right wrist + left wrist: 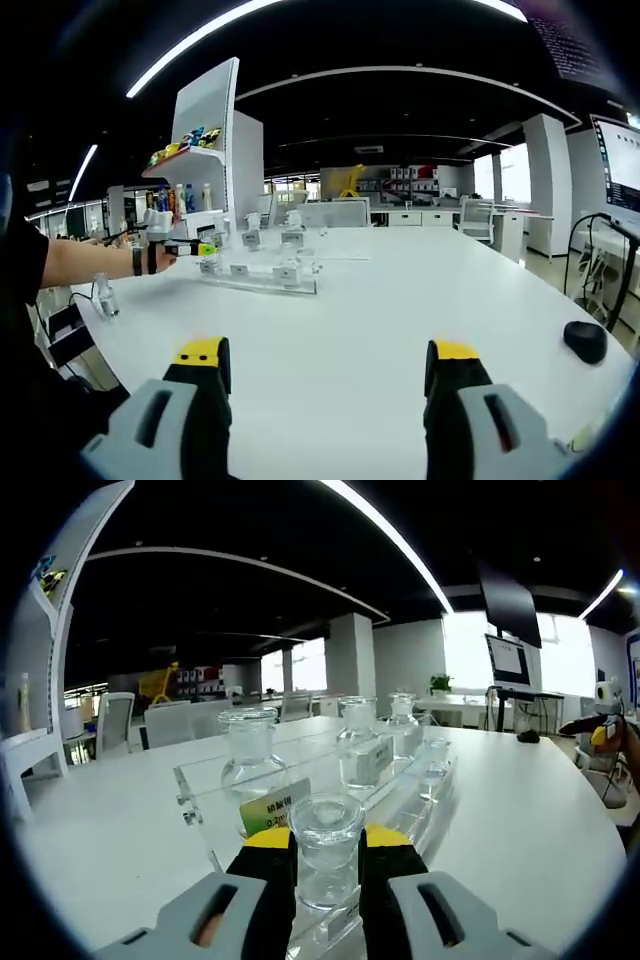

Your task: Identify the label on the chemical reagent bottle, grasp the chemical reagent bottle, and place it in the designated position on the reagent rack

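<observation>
- The clear glass reagent bottle stands upright between the jaws of the left tool, its round stopper just above the yellow jaw tips.
- Both black jaws of the left tool press the bottle's sides; the gap is narrowed to the bottle's width, so the tool has it clamped.
- The held bottle sits at the near end of the clear acrylic reagent rack, over its front lower step; whether its base touches the rack cannot be told.
- Just ahead of the left tool a second bottle with a green and white label stands on the rack; two further bottles stand beyond it to the right, along the rack's length.
- The white bench lies bare and wide to the right of the rack, out to its curved edge.
- The right tool has its jaws spread wide apart, gripping nothing, above bare bench surface.
- Far ahead and left of the right tool, the rack with its bottles shows, with the person's forearm reaching to it.
- A black mouse lies near the bench edge, off to the right tool's right.
</observation>
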